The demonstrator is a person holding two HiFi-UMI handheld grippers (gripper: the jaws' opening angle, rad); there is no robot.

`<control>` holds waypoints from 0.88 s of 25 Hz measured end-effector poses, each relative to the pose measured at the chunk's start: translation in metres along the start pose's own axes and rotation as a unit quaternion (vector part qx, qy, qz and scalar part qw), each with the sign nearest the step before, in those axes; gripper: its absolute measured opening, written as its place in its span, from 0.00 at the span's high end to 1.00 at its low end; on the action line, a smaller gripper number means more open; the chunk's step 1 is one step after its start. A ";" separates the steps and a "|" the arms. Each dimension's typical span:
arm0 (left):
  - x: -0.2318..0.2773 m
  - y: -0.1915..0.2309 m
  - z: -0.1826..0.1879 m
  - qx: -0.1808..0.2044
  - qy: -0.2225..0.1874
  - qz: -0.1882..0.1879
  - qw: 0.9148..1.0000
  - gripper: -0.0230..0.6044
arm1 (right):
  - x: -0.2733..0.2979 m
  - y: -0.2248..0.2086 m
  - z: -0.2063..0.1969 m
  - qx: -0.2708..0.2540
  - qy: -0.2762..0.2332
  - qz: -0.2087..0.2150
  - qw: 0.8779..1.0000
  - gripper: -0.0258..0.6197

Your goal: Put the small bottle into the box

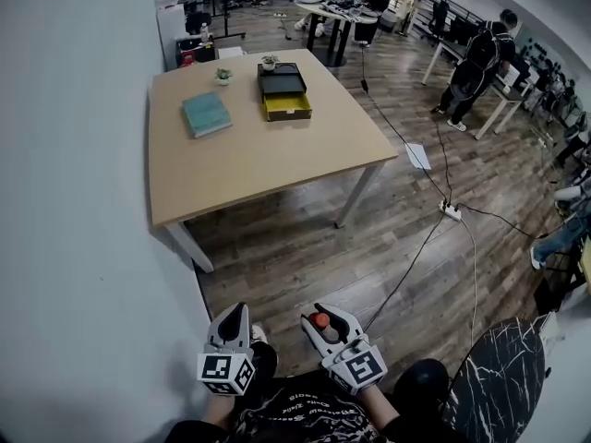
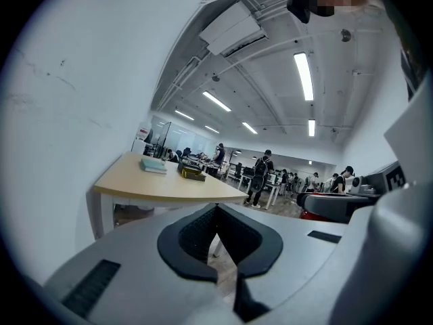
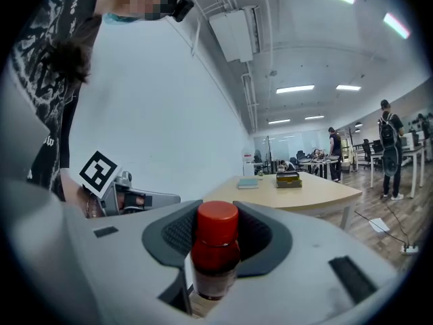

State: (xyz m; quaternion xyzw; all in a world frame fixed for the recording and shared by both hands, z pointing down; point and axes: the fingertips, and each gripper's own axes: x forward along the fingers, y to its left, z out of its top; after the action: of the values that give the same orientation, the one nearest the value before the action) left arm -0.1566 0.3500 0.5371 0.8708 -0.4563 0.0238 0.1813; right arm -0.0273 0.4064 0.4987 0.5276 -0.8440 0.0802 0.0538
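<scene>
The small bottle (image 1: 319, 321), brown with a red cap (image 3: 216, 220), stands upright between the jaws of my right gripper (image 1: 325, 327), which is shut on it (image 3: 216, 249). My left gripper (image 1: 236, 322) hangs beside it, shut and with nothing in it (image 2: 218, 244). Both are held low and close to the person's body, over the wooden floor and well short of the table. The black and yellow box (image 1: 284, 95) lies open on the far side of the wooden table (image 1: 268, 160); it shows small in the gripper views (image 3: 288, 179) (image 2: 191, 173).
A teal book (image 1: 206, 113) and two small potted plants (image 1: 223, 76) lie on the table near the box. A white wall (image 1: 74, 201) runs along the left. Cables and a power strip (image 1: 451, 211) cross the floor on the right. People work at desks beyond.
</scene>
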 end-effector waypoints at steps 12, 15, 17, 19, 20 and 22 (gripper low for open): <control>0.095 0.084 0.057 -0.002 -0.027 -0.002 1.000 0.96 | 0.122 -0.024 0.022 -0.001 -0.003 0.004 1.000 0.74; 0.108 0.095 0.062 0.013 -0.025 -0.007 1.000 0.96 | 0.145 -0.031 0.023 0.001 -0.004 0.002 1.000 0.74; 0.112 0.106 0.063 0.016 -0.019 -0.003 1.000 0.96 | 0.158 -0.033 0.024 0.006 -0.007 0.002 1.000 0.74; 0.115 0.115 0.065 0.015 -0.015 0.002 1.000 0.96 | 0.167 -0.036 0.026 0.009 -0.007 0.001 1.000 0.74; 0.117 0.119 0.066 0.015 -0.015 0.004 1.000 0.96 | 0.171 -0.037 0.027 0.007 -0.006 0.001 1.000 0.74; 0.121 0.124 0.067 0.014 -0.013 0.006 1.000 0.96 | 0.177 -0.038 0.028 0.007 -0.007 0.002 1.000 0.74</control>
State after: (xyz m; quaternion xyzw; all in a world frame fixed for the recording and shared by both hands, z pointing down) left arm -0.1940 0.1683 0.5362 0.8708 -0.4637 0.0198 0.1625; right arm -0.0706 0.2284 0.5050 0.5269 -0.8447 0.0824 0.0441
